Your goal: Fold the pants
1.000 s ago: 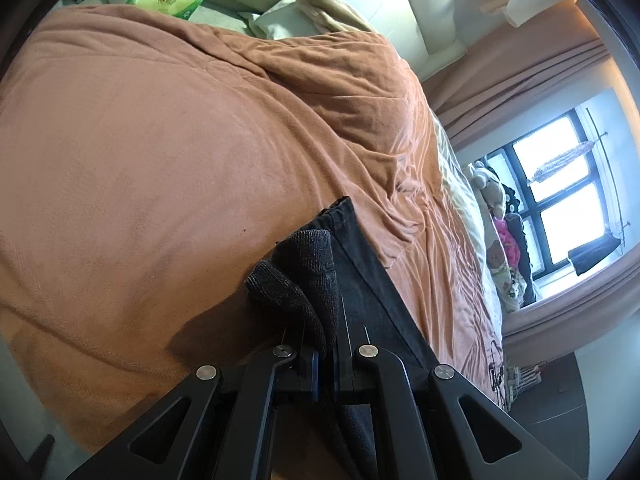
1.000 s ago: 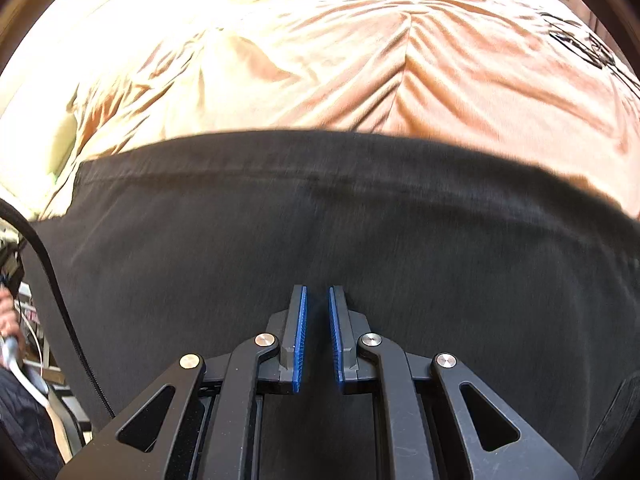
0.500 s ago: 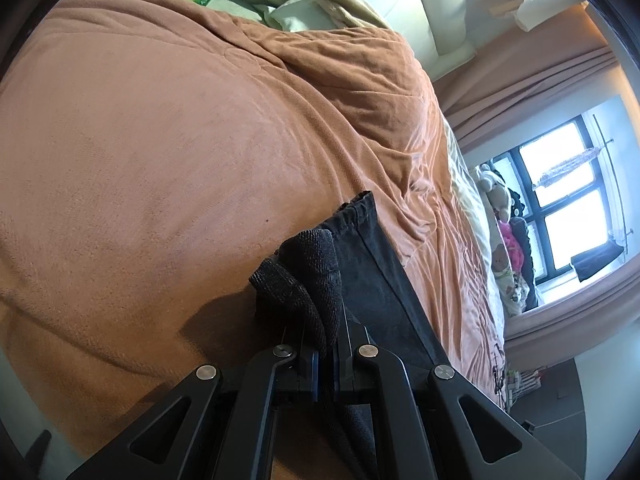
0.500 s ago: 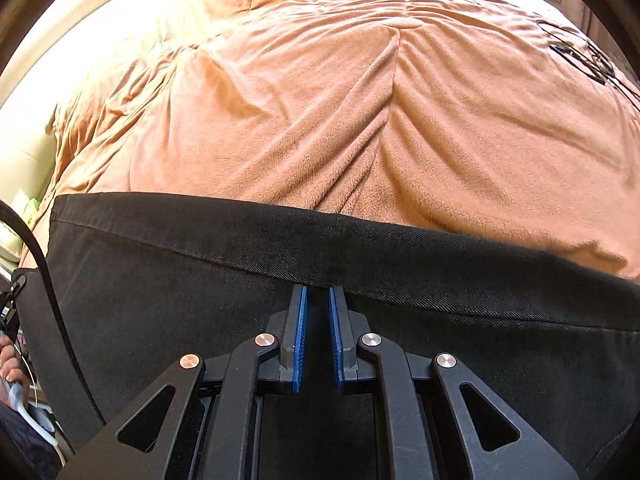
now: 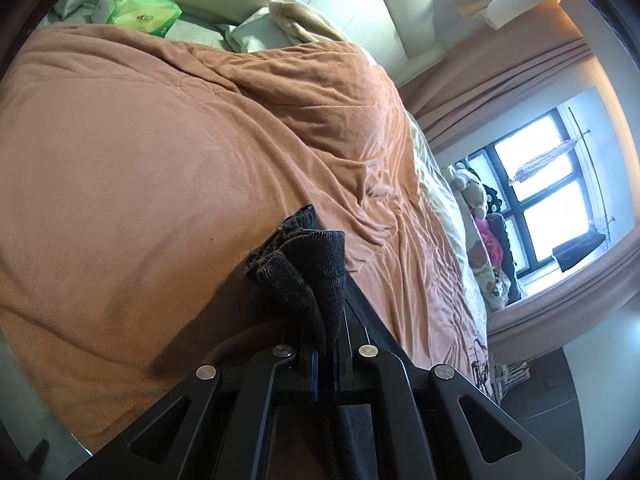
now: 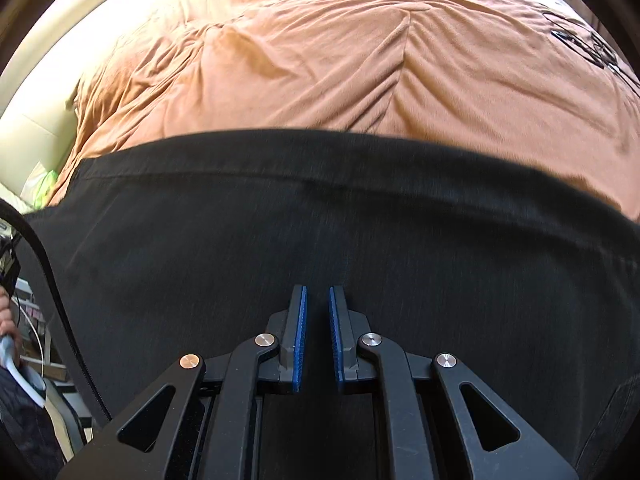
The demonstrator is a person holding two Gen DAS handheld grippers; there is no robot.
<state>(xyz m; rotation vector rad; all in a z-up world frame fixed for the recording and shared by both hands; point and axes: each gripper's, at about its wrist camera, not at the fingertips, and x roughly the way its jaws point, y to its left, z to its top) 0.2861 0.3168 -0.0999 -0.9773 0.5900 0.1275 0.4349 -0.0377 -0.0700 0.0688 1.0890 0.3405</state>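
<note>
room: bedroom, pale padded headboard [image 5: 360, 8] at the head of the bed, pinkish curtains [image 5: 500, 80] and a dark-framed window [image 5: 548, 196] off to the bed's far side
bed: big rust-orange blanket [image 5: 140, 160] covers pretty much all of it, wrinkly, with a long crease running up the middle in the right wrist view [image 6: 404, 56]
pants: dark grey/black pants [image 6: 280, 232] lying on the blanket, stretched out wide right under the right gripper, long hemmed edge facing the far side of the bed; other end is bunched up and lifted at the left gripper [image 5: 308, 272]
pillows: cream pillow and a beige throw [image 5: 296, 20] piled where the blanket meets the headboard
stuffed toys: a row of them [image 5: 480, 232] along the bed's window side
tissue pack: green pack [image 5: 140, 12] up past the blanket's top edge, near the pillows
left gripper: [image 5: 328, 354] jaws squeezed together on a rolled wad of the pants, fabric sticking up out of them
right gripper: [image 6: 317, 296] blue pads nearly together with a thin gap, hovering over the pants cloth, honestly can't tell if any fabric is pinched in there
</note>
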